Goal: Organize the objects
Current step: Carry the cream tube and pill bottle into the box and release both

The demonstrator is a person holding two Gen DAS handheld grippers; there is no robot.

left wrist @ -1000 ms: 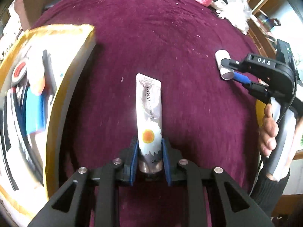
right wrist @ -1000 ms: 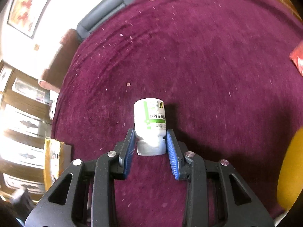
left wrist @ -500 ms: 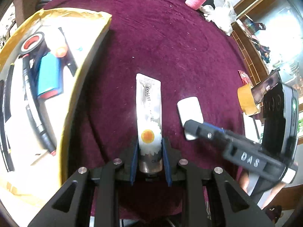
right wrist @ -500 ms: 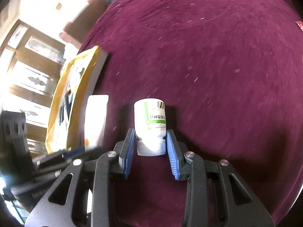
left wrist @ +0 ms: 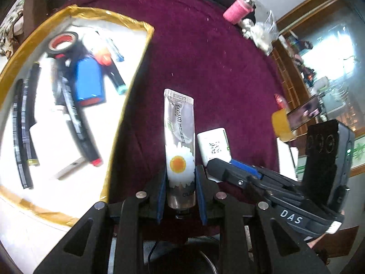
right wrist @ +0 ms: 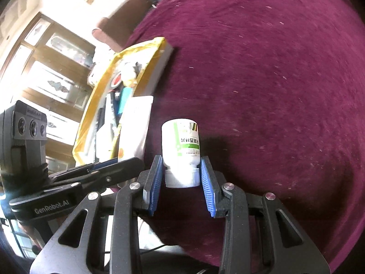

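My left gripper (left wrist: pixel 180 178) is shut on the cap end of a silver cream tube (left wrist: pixel 180 141) with a daisy print, held above the maroon tablecloth. Just to its right comes my right gripper (left wrist: pixel 230 169), shut on a white pill bottle (left wrist: pixel 214 145). In the right wrist view that gripper (right wrist: pixel 182 173) clamps the white bottle (right wrist: pixel 181 146) with a green label near its cap, and the left gripper (right wrist: pixel 107 171) with the tube (right wrist: pixel 134 127) sits beside it on the left. A white box with a yellow taped rim (left wrist: pixel 127 96) lies to the left.
The box (right wrist: pixel 146 68) holds a tape roll (left wrist: pixel 62 42), a blue block (left wrist: pixel 89 82), markers and black pens. A pink cup (left wrist: pixel 237 10) and a plastic bag (left wrist: pixel 262 32) sit at the far table edge. A yellow tape roll (left wrist: pixel 280 125) lies at the right edge.
My right gripper has swung leftward with the bottle and now sits close beside the left gripper. The left gripper has moved with the tube so more of the box interior shows.
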